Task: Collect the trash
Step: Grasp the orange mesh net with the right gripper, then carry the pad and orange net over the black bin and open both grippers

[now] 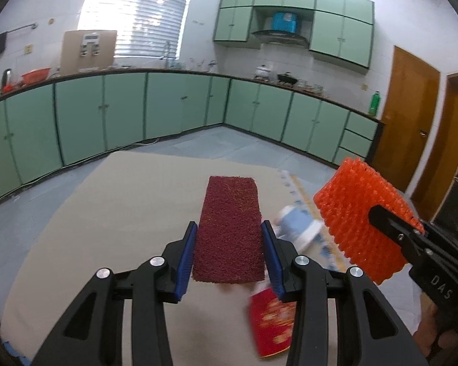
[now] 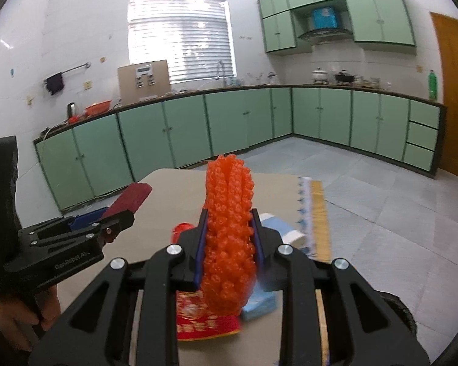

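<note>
In the left wrist view, the left tongs [image 1: 229, 253] pinch a dark red scouring pad [image 1: 229, 228] by its long edges, holding it flat and lifted above the bench [image 1: 107, 213], probably so it can be carried off as trash. To the right, the right tongs [image 1: 394, 228] grip an orange bumpy sponge [image 1: 357, 213], also raised. Below lie a red packet [image 1: 271, 326] and a blurred blue-and-white wrapper [image 1: 299, 225], seemingly trash not yet collected.

In the right wrist view, the right tongs [image 2: 229, 244] squeeze the orange sponge [image 2: 229, 228] upright, edge toward the camera, which hides part of the red packet [image 2: 204, 320] and blue wrapper [image 2: 278, 225] beneath. The left tongs [image 2: 113, 222] hold the scouring pad [image 2: 131, 198] well apart. No bin is visible.
</note>
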A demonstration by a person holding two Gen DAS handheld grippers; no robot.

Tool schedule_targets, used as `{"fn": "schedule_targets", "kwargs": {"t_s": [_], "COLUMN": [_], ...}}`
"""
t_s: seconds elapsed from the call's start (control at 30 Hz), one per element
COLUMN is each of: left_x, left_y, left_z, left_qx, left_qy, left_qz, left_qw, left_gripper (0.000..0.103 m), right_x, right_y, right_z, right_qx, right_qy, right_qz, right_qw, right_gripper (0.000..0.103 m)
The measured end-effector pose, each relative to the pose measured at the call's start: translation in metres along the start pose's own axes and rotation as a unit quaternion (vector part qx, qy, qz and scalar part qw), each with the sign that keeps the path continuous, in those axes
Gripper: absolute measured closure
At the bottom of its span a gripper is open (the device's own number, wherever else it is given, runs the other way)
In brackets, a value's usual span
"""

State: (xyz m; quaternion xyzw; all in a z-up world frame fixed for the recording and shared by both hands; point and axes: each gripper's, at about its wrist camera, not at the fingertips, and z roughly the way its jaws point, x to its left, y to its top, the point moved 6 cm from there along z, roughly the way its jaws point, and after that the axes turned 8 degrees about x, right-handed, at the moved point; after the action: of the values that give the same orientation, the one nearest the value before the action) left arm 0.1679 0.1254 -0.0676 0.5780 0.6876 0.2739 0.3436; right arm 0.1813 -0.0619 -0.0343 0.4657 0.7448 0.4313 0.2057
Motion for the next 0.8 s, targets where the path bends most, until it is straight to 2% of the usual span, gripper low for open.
{"fn": "schedule_targets", "kwargs": {"t_s": [0.33, 0.8], "left_x": [-0.082, -0.196], "left_y": [0.006, -0.012], "left_z": [0.02, 0.051], "left_qx": [0.005, 0.032], "left_qy": [-0.067, -0.143], "left_qz": [0.04, 0.102], "left_qw": [0.997, 0.9839], "left_gripper": [0.062, 0.062], "right_x": [-0.086, -0.187], "right_y": [-0.01, -0.063], "right_z": [-0.036, -0.077], "right_qx": [-0.015, -0.008], "right_qy": [-0.069, -0.155], "right_qz": [0.043, 0.096], "right_qw": [0.997, 0.983], "right_gripper": [0.079, 0.079]}}
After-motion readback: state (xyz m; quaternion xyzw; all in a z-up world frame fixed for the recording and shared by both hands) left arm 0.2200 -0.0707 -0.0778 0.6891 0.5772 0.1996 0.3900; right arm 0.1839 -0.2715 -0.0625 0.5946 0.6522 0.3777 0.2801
